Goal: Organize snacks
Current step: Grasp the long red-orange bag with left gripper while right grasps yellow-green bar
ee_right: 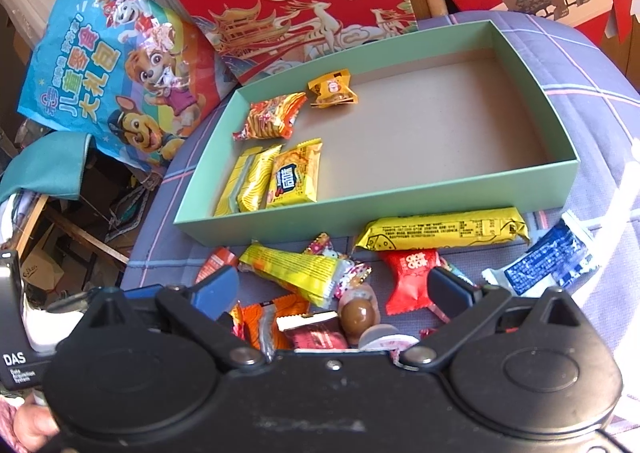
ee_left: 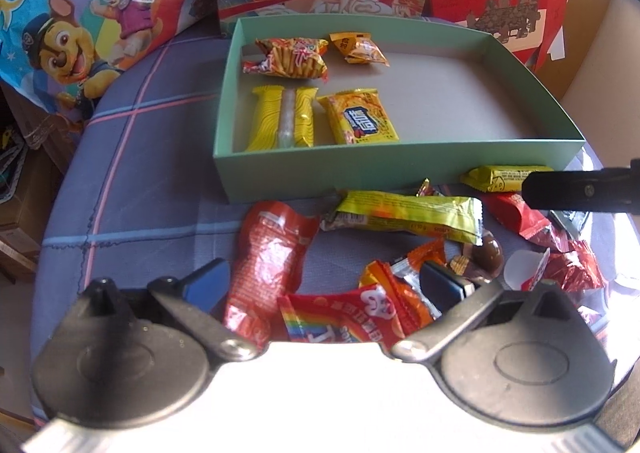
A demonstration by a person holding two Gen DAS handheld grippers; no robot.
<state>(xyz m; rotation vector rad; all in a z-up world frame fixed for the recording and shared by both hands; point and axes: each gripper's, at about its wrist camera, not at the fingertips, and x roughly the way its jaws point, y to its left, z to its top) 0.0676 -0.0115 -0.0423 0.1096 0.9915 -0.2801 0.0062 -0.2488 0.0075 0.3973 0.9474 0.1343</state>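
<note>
With both the left gripper [ee_left: 326, 287] and right gripper [ee_right: 334, 289] released over the loose snacks [ee_right: 304, 273] before the green box [ee_right: 400, 189] (four packets already inside), close squarely on one wrapper only.

Your left gripper [ee_left: 326, 285] has a pale silvery body, black rounded finger mounts, metal pivots and blue pads. Your right gripper [ee_right: 334, 289] is all black, blue-padded, with one small centre screw.

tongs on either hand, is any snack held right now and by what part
Nothing is held. The left tongs and the right tongs both stand open above the loose snack pile, with no wrapper pinched between their pads.
</note>
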